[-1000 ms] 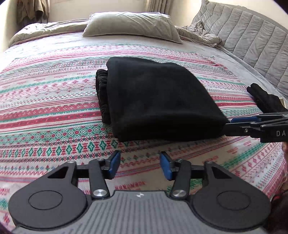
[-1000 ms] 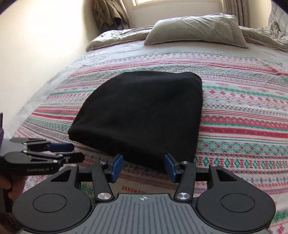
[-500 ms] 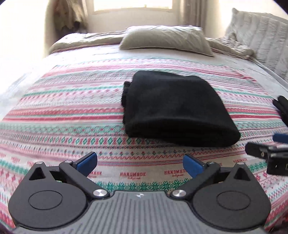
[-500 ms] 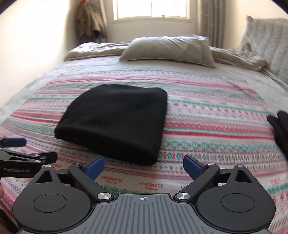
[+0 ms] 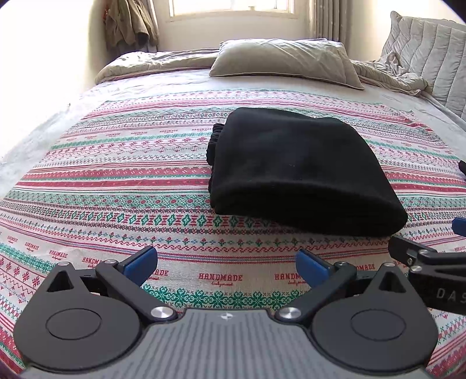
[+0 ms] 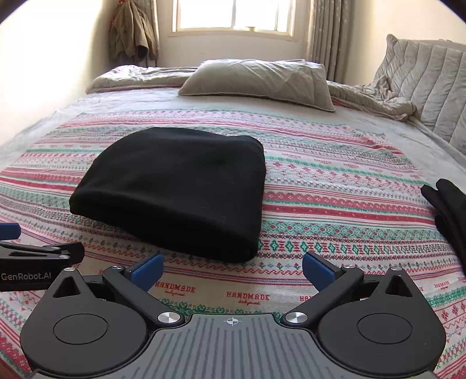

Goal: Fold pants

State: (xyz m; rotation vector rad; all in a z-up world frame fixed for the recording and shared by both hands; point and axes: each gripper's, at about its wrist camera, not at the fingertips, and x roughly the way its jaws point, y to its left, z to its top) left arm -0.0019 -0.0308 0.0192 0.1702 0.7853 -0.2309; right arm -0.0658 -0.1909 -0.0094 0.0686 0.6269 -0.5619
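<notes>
Striped patterned bedspread (image 5: 116,180) fills the frame, beige pillow (image 5: 285,62) up top (window (image 6: 233,14) above it).

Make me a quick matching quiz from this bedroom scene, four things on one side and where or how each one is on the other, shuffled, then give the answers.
Things:
1. black pants
2. pillow
3. jacket
4. right gripper

Places or states:
A. hanging in the corner left of the window
B. folded on the striped blanket
C. jaws wide apart, nothing between them
D. lying at the far end of the bed

Pairs: 1-B, 2-D, 3-A, 4-C
</notes>
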